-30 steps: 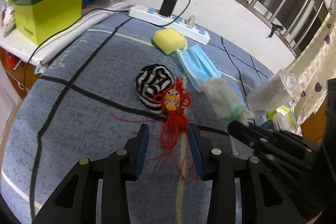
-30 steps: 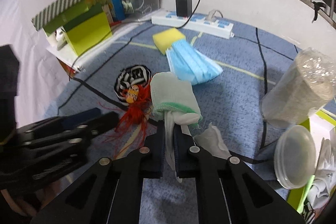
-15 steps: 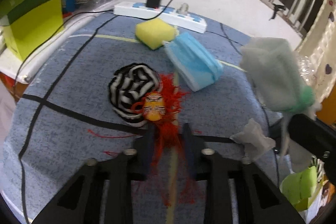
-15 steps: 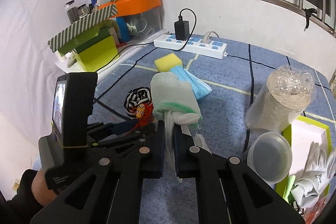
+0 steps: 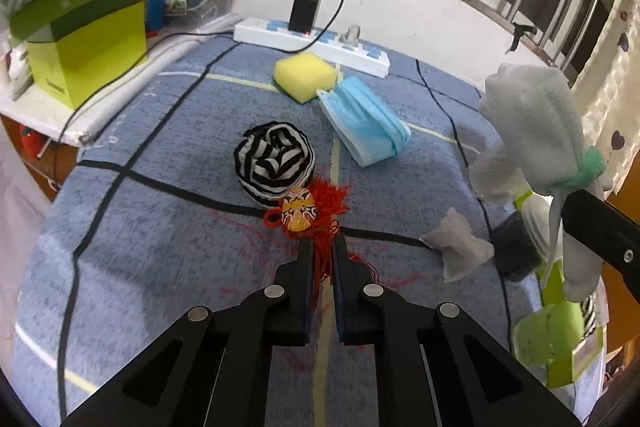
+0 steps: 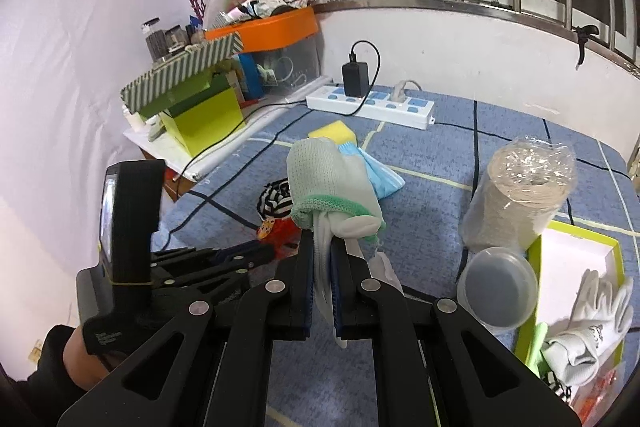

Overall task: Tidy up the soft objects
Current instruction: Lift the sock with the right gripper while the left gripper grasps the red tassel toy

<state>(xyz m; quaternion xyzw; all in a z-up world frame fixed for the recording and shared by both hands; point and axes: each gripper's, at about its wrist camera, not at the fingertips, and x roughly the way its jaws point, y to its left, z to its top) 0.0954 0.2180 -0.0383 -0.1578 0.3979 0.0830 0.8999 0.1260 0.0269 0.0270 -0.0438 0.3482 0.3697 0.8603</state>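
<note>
**Picking Up the Red Tassel Toy**

Lifting slowly is looking like the best way, so the loose red strings are not slipping out or catching on the blue cloth. The left tongs (image 5: 320,259) are squeezing shut on the red tassel toy (image 5: 310,223), and its little painted face is sitting just past the tips. A striped fabric ball (image 5: 274,163) is touching the toy just beyond it, so pulling straight up should be leaving it alone. The right tongs (image 6: 323,267) are squeezing shut on a rolled glove (image 6: 332,187), which is hanging in the air above the tips. A green box (image 6: 576,267) with white gloves is waiting off to the right side, near those tongs.
</note>
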